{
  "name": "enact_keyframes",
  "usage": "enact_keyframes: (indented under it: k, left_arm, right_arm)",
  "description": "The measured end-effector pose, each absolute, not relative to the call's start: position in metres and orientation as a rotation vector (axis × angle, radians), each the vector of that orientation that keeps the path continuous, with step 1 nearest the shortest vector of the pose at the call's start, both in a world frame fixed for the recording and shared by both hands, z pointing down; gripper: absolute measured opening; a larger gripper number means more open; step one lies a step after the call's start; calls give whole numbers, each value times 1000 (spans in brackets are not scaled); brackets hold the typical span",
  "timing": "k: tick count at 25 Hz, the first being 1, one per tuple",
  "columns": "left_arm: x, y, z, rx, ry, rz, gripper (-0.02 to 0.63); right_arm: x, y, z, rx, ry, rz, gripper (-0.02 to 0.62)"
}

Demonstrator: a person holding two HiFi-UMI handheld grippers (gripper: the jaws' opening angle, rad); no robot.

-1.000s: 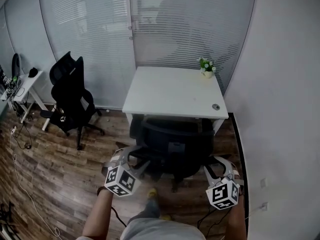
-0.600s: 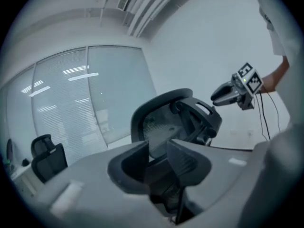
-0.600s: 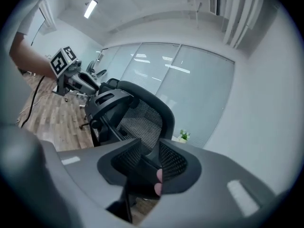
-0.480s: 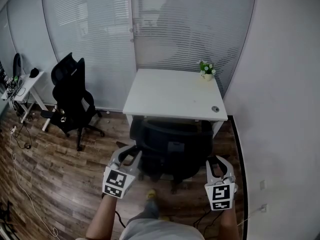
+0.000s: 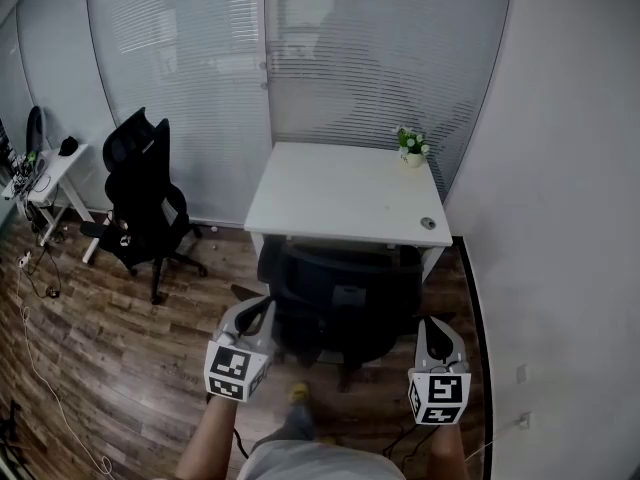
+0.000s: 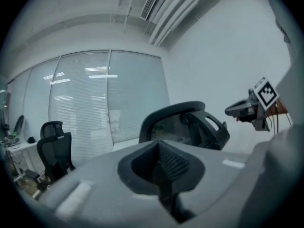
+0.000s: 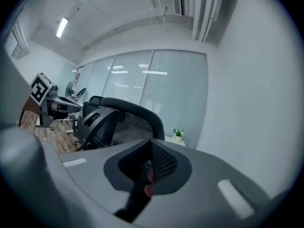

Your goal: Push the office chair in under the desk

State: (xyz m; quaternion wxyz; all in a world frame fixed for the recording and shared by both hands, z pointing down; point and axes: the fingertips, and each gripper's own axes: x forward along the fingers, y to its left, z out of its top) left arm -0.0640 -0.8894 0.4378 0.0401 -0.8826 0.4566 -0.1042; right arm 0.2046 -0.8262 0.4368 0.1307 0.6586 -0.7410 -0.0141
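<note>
Office chair point(image 5: 345, 293), black, seen from behind in the head view: its back stands at the near edge of the white desk point(image 5: 340, 183), facing the person, and its base shows on the wooden floor point(image 5: 120, 338) below. We see the chair between the two grippers. The left gripper point(image 5: 260, 308) lies at the chair's left side and the right gripper point(image 5: 432, 328) at its right, both pointing toward the desk. In each gripper view the jaws have just closed and now meet at their tips, with nothing between them. The chair's back rises beyond the tips in both views. Whether either gripper touches the chair, we cannot tell.

On the desk, a small potted plant point(image 5: 411, 140) stands at the far right corner and a round cable port point(image 5: 428, 223) sits near the right front corner. Behind the desk runs a glass partition point(image 5: 330, 48) with blinds. A second black chair point(image 5: 145, 193) stands well apart at the left, beside a smaller cluttered table point(image 5: 55, 168).
</note>
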Motion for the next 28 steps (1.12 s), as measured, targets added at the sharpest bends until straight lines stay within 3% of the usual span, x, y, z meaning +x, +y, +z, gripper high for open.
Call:
enact_keyframes:
  k: [28]
  left_arm:
    - [-84, -867, 421, -2630, 1495, -232, -2]
  right_arm:
    - [206, -808, 424, 1975, -2206, 13, 2]
